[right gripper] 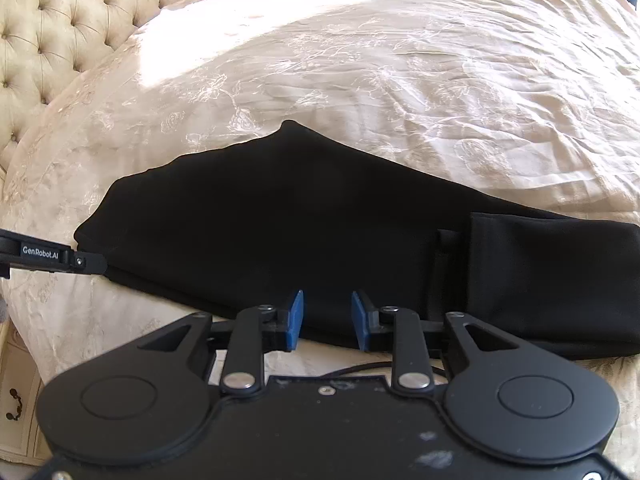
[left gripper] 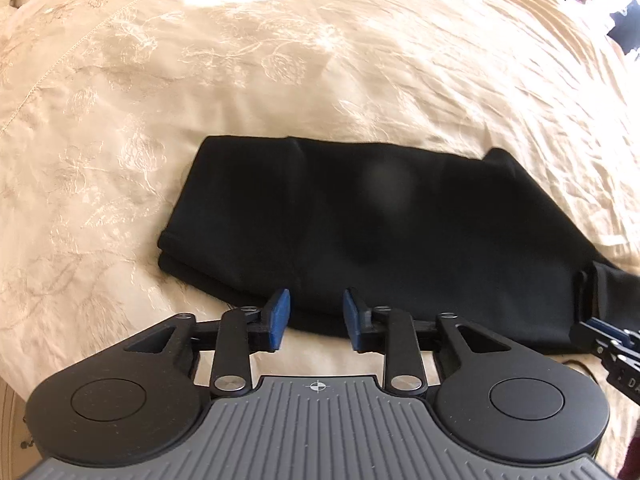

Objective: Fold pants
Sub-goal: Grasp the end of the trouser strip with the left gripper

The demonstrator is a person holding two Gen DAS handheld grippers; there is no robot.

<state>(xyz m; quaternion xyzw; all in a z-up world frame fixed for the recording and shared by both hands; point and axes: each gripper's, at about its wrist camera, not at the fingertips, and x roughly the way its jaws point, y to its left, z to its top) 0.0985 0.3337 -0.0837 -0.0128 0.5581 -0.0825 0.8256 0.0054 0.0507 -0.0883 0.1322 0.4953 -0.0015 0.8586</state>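
Left gripper (left gripper: 316,318): blue-padded fingers (left gripper: 279,312) partly apart, gripping nothing, above the trousers' near edge.
Right gripper (right gripper: 327,320): fingers likewise parted, empty.
Folded black fabric pants (left gripper: 360,224): flat on cream embroidered bedspread (left gripper: 200,80).

— What do the pants (left gripper: 360,216) look like?
— Black, soft, folded into a long flat bundle with doubled layers showing along the edge at nine o'clock in the left wrist view.
— And their pose?
— They lie flat across the cream bedspread (left gripper: 280,60). In the right wrist view the wide waistband end (right gripper: 552,272) sits toward three o'clock, and a small peak rises at twelve.
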